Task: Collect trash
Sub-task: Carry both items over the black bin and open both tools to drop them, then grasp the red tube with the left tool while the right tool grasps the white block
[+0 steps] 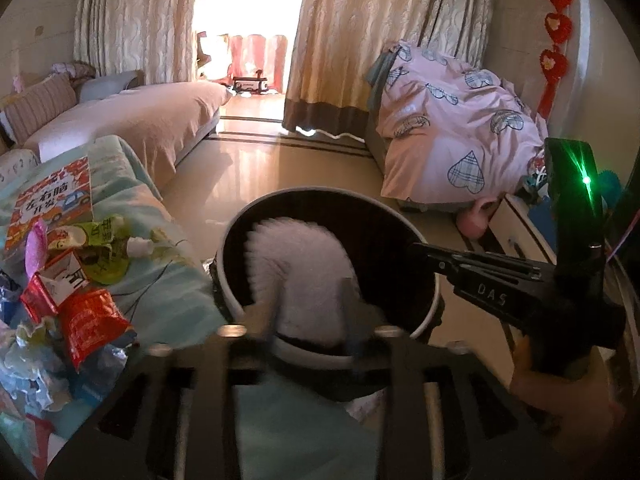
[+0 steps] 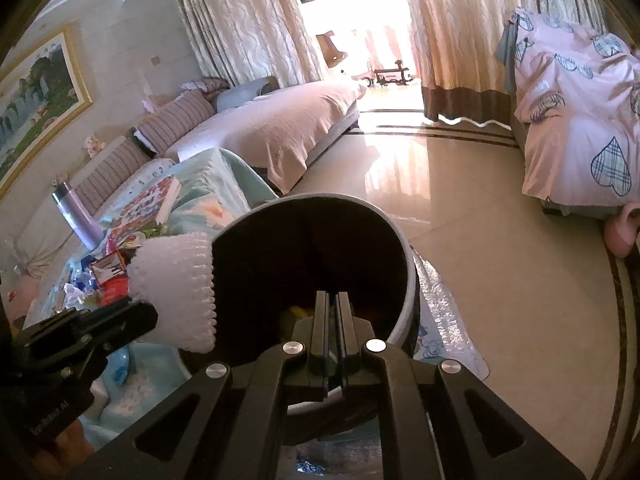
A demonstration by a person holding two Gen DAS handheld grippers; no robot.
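A round trash bin (image 1: 424,322) with a white rim and dark inside stands on the floor beside a table with a teal cloth (image 1: 160,280); it also shows in the right wrist view (image 2: 404,312). My left gripper (image 1: 312,312) is shut on a white foam net sleeve (image 1: 304,264) and holds it over the bin's mouth; the sleeve shows in the right wrist view (image 2: 176,292) at the bin's left rim. My right gripper (image 2: 333,300) is shut and empty over the bin, seen from the side in the left wrist view (image 1: 420,250). A heap of wrappers (image 1: 80,280) lies on the teal cloth.
A picture book (image 1: 52,204) and a purple bottle (image 2: 76,216) stand on the table. A sofa (image 2: 272,128) is behind it. A pink bedcover (image 1: 452,136) drapes furniture at right. A silver mat (image 2: 448,320) lies under the bin on glossy tiles.
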